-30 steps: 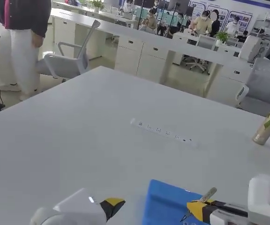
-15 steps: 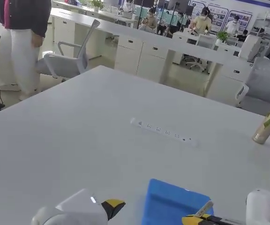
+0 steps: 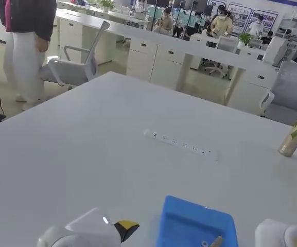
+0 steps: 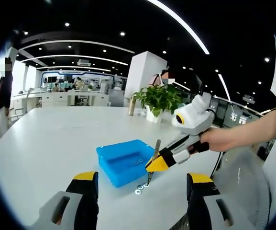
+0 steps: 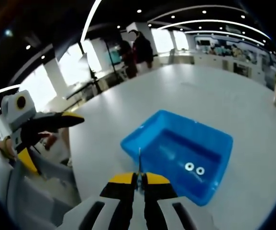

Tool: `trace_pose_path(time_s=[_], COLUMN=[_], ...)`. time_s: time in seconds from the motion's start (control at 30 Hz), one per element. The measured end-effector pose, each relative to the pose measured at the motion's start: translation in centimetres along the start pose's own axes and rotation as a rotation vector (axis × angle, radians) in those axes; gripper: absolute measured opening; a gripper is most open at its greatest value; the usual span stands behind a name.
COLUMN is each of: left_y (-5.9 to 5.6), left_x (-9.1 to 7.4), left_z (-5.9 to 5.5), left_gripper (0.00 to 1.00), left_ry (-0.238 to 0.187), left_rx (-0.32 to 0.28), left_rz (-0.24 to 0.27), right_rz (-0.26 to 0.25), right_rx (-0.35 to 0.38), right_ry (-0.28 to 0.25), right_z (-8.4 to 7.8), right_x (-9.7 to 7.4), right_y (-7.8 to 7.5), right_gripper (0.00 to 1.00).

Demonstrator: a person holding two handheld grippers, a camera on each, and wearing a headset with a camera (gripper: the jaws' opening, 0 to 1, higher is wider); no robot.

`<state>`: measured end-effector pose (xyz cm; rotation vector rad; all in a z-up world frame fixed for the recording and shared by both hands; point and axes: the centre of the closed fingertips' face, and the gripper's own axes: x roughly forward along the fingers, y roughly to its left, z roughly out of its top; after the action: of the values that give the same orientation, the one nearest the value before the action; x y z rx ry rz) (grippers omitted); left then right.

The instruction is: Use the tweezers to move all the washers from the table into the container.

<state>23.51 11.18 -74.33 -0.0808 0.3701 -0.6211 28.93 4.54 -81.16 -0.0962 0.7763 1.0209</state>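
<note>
A: Why hold the left gripper (image 4: 142,177) off to the side?
B: Standing by, most likely. Shows jaws wide apart, clamped on nothing, hovering low over the bench (image 3: 86,154) a little way from the blue container (image 4: 123,165). Probably parked there to leave room for the other tool.
A: And the right gripper (image 5: 138,179)?
B: Has jaws pressed together on the tweezers (image 4: 156,147), gripping partway along the shaft and leaving the thin tips free ahead of the yellow jaw ends. Sensible for parts too small and flat for broad jaws, at a guess.
A: Where to look for the parts themselves?
B: In two places. Found two washers (image 5: 195,169) lying side by side on the container floor. Found loose washers (image 4: 141,189) on the bench, just beside the container's wall and close under the tweezer tips in the left gripper view. Can't give an exact count, nor tell contact from a near miss.
A: So, reaching for the next one?
B: Judged so, going by the downward angle of the tips toward the loose ones. No telling about a catch between the tips.
A: Anything different from a second ago?
B: Yes, in the head view. Back then, saw the yellow nose and the tweezers well up by the container's near right corner. Now, catching just the tweezer end at the bottom edge; seems pulled lower and closer in. No real shift to report for the left gripper or the container.
</note>
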Motion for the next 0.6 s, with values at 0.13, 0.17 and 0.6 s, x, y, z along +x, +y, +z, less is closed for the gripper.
trace_pose_path(time_s=[0.13, 0.17, 0.6], left_y=[-0.03, -0.03, -0.07], left_x=[0.01, 0.02, -0.02], left_z=[-0.06, -0.08, -0.29], left_gripper=[0.76, 0.75, 0.74], left_ry=[0.003, 0.004, 0.014], left_rx=[0.002, 0.003, 0.009], left_rz=[-0.001, -0.001, -0.003], right_rz=[0.0, -0.001, -0.003], right_rx=[0.016, 0.016, -0.066], right_ry=[-0.006, -0.006, -0.004], right_z=[-0.08, -0.1, 0.06], right_x=[0.04, 0.02, 0.32], right_y=[0.12, 0.15, 0.34], right_gripper=[0.03, 0.04, 0.04])
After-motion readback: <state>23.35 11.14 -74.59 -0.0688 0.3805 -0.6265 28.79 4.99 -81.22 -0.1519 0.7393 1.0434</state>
